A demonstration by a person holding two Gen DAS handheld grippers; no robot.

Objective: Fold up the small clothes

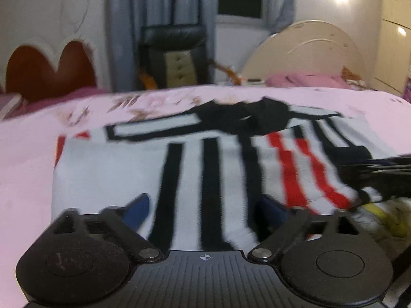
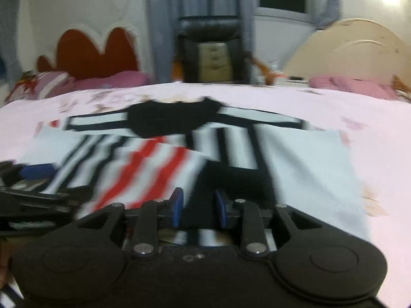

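Observation:
A small white shirt (image 1: 108, 169) with black and red stripes and a black collar lies flat on the pink bedsheet (image 1: 23, 154). One striped part is folded over its middle. My left gripper (image 1: 205, 210) is open, with its blue pads wide apart over the shirt's near edge. My right gripper (image 2: 199, 206) hangs over the near edge of the shirt (image 2: 303, 159), its blue pads a small gap apart with dark cloth behind the gap. The frames are blurred. Each gripper shows at the edge of the other's view.
The pink bedsheet (image 2: 380, 138) spreads around the shirt. A black chair (image 2: 210, 48), a red headboard (image 2: 95, 54), a cream headboard (image 2: 359, 51), pink pillows (image 2: 346, 84) and grey curtains (image 1: 123, 25) stand behind the bed.

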